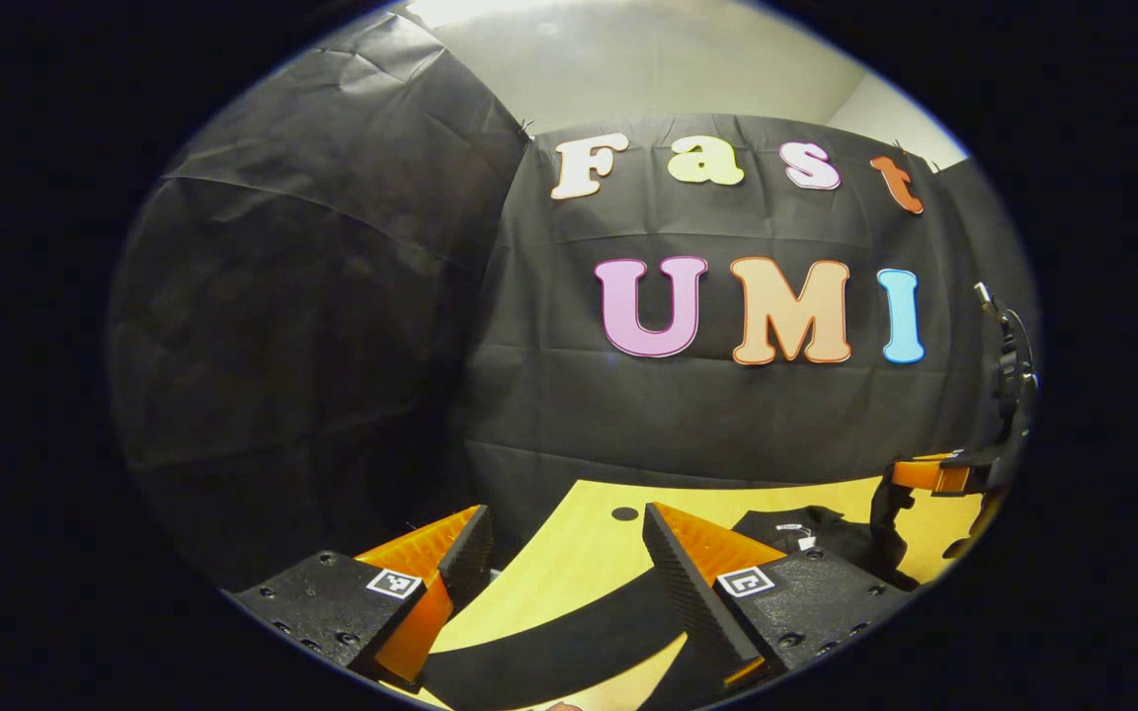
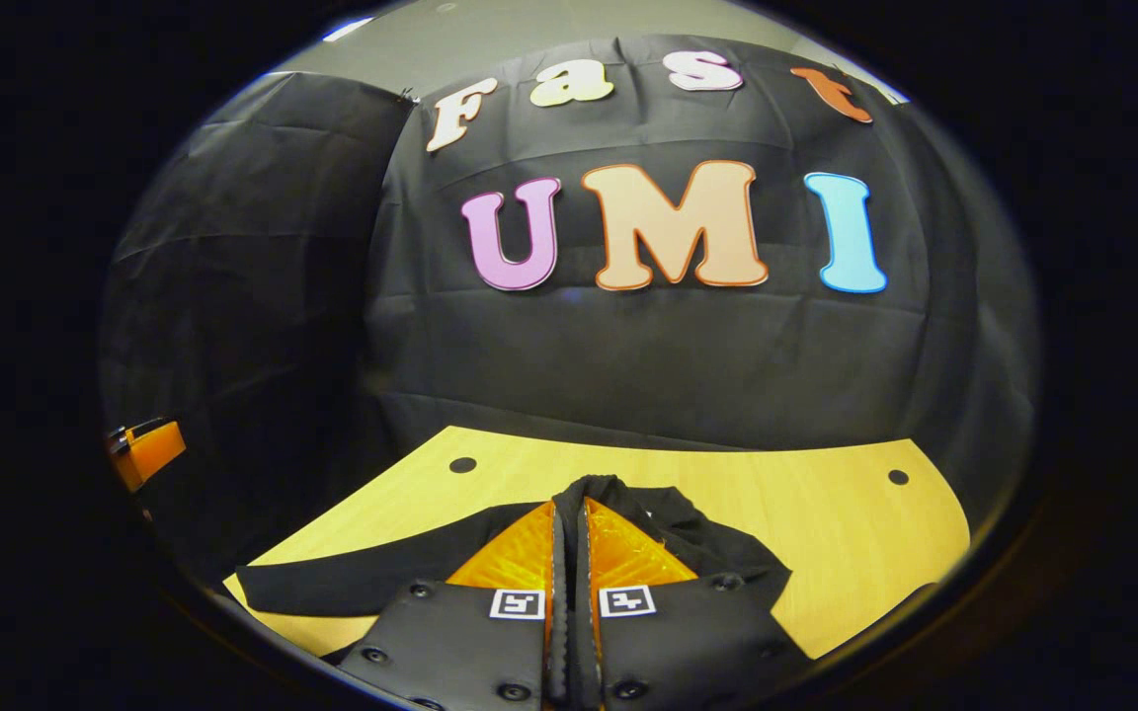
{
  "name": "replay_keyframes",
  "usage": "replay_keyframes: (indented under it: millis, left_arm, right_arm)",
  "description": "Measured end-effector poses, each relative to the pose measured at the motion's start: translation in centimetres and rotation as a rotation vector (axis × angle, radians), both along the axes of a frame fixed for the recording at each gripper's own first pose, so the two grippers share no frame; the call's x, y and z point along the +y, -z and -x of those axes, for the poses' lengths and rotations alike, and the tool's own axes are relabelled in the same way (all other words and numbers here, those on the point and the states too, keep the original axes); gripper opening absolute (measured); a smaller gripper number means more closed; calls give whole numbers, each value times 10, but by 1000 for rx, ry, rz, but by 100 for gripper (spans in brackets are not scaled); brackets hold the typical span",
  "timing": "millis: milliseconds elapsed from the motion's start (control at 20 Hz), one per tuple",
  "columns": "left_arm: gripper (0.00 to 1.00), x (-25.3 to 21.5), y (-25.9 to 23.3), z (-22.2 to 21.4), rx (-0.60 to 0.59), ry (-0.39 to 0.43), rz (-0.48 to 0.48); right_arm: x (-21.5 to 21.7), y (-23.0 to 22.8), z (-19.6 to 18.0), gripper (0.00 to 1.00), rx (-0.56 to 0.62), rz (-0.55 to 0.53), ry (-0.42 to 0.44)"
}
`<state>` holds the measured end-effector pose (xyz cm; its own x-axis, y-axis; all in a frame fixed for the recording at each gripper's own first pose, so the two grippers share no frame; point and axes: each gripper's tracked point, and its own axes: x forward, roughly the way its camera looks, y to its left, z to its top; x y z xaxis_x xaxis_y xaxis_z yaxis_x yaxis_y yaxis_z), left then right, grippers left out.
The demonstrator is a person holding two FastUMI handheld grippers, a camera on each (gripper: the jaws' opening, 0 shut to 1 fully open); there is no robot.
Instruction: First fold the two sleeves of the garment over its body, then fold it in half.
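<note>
Right gripper [image 2: 569, 513] is pinched on a fold of the black garment [image 2: 381, 578] on the table [image 2: 826, 513]; sleeve runs off leftward. Left gripper [image 1: 564, 538] is spread, nothing held, garment [image 1: 806, 533] lying fwd-right.

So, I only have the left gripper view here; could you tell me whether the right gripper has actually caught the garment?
Observer: Yes. In the right gripper view, the right gripper is shut on the garment, with cloth pinched between its fingers.
Operator: Thank you. Where does the rest of the cloth lie from there?
Observer: What looks like a sleeve stretches flat to the left across the table.
</note>
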<state>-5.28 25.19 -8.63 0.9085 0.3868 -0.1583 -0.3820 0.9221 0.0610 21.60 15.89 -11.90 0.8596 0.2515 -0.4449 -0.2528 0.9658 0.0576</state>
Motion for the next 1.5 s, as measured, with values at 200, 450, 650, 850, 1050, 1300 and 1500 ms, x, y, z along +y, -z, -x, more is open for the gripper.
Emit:
replay_keyframes:
  millis: [200, 450, 650, 850, 1050, 1300, 1500]
  left_arm:
    - [93, 21, 11, 5, 18, -9, 13]
    - [93, 42, 34, 16, 57, -36, 55]
    - [93, 56, 47, 28, 84, -70, 68]
    - [93, 66, 61, 41, 114, -104, 82]
    - [94, 76, 90, 56, 202, -136, 100]
    - [95, 82, 122, 63, 271, -155, 130]
    - [95, 82, 152, 66, 341, -163, 180]
  right_arm:
    - [36, 24, -9, 6, 48, 26, -32]
    - [71, 52, -21, 6, 88, 78, -61]
    - [89, 82, -27, 6, 132, 140, -89]
    - [101, 109, -32, 6, 169, 182, -108]
    - [115, 97, -44, 69, 113, 138, -102]
    - [105, 77, -48, 99, 48, 140, -85]
    - [92, 76, -42, 99, 54, 167, -74]
